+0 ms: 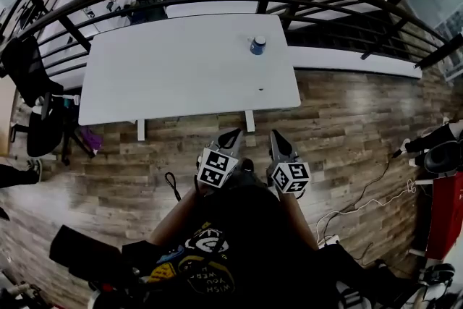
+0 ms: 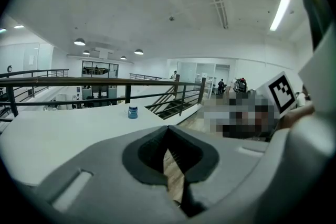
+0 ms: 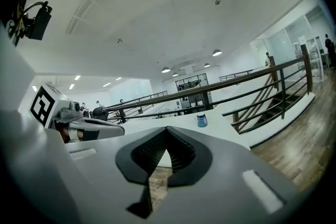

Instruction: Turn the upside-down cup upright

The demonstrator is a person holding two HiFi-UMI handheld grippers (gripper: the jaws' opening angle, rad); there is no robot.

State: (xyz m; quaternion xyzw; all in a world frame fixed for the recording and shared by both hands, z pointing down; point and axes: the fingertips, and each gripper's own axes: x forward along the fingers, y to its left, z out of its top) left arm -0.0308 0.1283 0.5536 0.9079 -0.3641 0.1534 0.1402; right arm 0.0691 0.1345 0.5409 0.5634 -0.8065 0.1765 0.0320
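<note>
A small blue cup (image 1: 257,45) with a white upper end is seen standing on the white tabletop (image 1: 181,76), placed near its far right corner.

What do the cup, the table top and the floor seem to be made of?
Cup: maybe plastic or paper, blue with a white top; too small to tell. Table top: smooth white laminate, probably, matte. Floor: wood or wood-look planks, brown grain, slight sheen.
</note>
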